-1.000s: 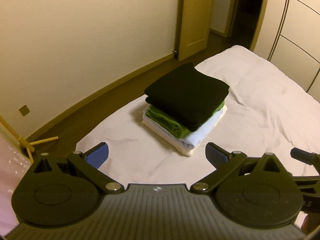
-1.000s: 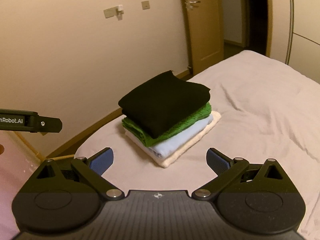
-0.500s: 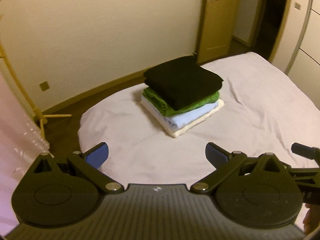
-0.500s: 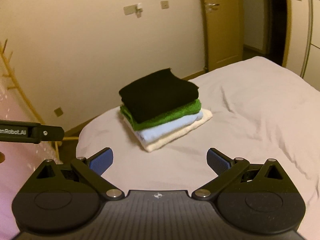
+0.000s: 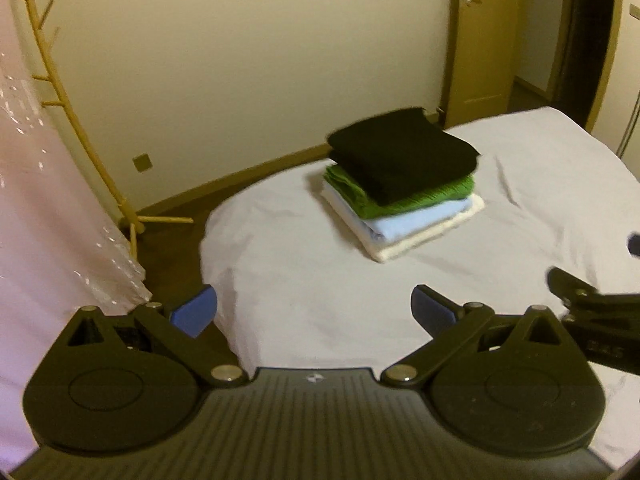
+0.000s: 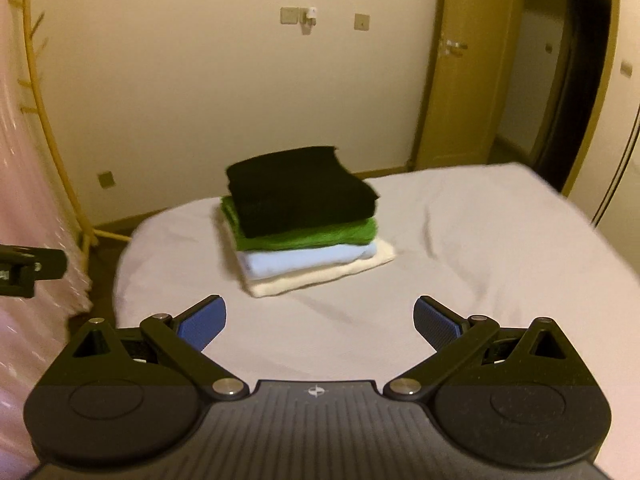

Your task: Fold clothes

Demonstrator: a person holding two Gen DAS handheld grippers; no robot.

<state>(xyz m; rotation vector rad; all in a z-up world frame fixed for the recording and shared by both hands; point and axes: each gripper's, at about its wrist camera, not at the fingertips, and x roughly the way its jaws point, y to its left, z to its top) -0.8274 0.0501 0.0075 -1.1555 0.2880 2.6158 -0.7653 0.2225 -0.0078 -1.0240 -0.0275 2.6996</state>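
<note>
Both tools released, empty: left tool and right tool hovering over bare sheet, pads wide apart, well short of the stack. Four folded clothes stacked on bed near its wall-side corner: black on top, then green, light blue, cream at bottom, edges roughly aligned. Wooden rack with pink plastic-covered garment at left; door ajar beyond bed.

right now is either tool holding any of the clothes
Nothing is held. The left tool and right tool are both open and empty, short of the folded stack.
</note>
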